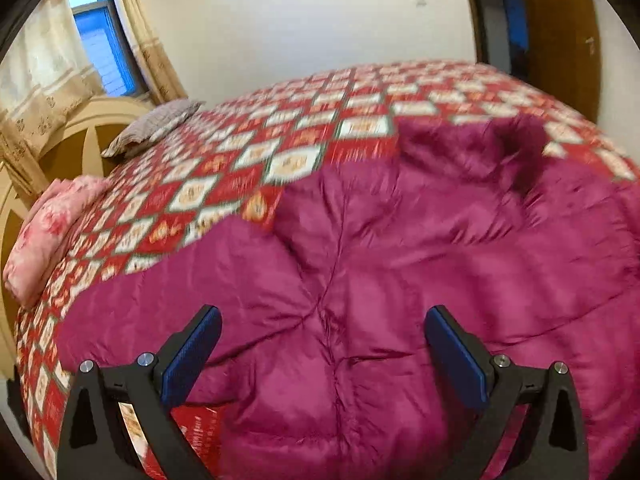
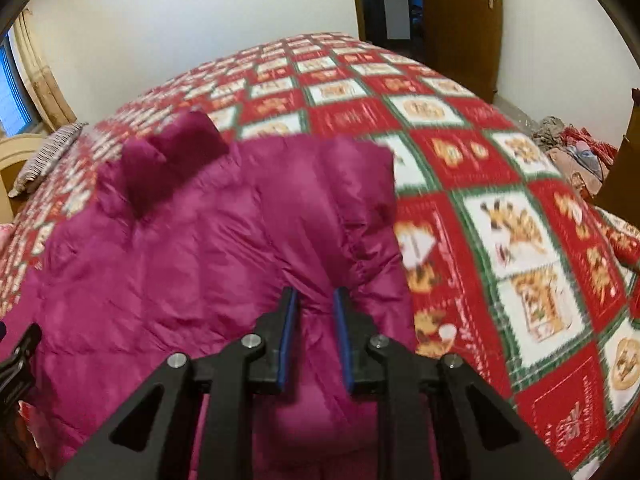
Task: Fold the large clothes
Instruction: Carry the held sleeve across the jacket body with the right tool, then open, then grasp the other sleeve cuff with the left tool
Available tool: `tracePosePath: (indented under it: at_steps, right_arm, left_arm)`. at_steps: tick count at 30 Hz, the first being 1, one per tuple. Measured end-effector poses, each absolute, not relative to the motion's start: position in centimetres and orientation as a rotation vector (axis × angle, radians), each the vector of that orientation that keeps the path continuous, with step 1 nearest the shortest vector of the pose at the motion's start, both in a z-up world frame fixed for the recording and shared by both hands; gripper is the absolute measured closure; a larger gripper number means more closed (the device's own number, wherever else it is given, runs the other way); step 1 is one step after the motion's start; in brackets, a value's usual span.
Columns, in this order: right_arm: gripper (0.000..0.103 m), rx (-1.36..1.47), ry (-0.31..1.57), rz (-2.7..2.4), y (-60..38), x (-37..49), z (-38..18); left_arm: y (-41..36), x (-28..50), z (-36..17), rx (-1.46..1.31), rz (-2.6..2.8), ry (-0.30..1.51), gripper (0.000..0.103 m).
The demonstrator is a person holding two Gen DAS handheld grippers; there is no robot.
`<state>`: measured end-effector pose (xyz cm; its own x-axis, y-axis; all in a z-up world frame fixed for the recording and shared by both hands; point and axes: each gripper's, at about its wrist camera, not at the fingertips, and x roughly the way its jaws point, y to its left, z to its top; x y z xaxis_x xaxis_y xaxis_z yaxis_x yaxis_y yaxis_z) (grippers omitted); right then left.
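A large magenta puffer jacket (image 1: 400, 264) lies spread over the near part of the bed, with a darker fur-trimmed hood (image 1: 516, 148) at its far side. My left gripper (image 1: 324, 312) hovers over the jacket's middle seam, its jaws wide apart with nothing between them. In the right wrist view the jacket (image 2: 180, 248) fills the left half, hood (image 2: 172, 152) at the far end. My right gripper (image 2: 316, 292) has its blue pads close together, pinching a bunched fold near the jacket's right edge; creases radiate from the pinch.
The bed carries a red, white and green patchwork cover (image 2: 500, 216). A pink pillow (image 1: 44, 232) and a grey pillow (image 1: 152, 128) lie by the headboard. A brown door (image 2: 460, 20) stands behind; a heap of clothes (image 2: 576, 152) lies at the right.
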<state>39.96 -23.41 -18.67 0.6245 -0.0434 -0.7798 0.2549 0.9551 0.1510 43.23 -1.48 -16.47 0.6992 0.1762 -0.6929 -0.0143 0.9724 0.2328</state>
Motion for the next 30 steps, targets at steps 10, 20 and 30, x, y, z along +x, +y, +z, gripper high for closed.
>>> tracePosePath:
  at_steps: [10, 20, 30]
  right_arm:
    - [0.079, 0.19, 0.861, -0.248, -22.2, 39.6, -17.3]
    - [0.042, 0.062, 0.701, -0.028, -14.1, 36.2, -14.2]
    - [0.036, 0.063, 0.825, -0.048, -13.3, 37.5, -19.1]
  left_arm:
    - [-0.7, 44.9, -19.2, 0.117, 0.074, 0.867, 0.001]
    - [13.7, 40.2, -11.3, -0.096, 0.259, 0.682, 0.001]
    - [32.1, 40.5, -16.4, -0.252, 0.748, 0.803, 0.001]
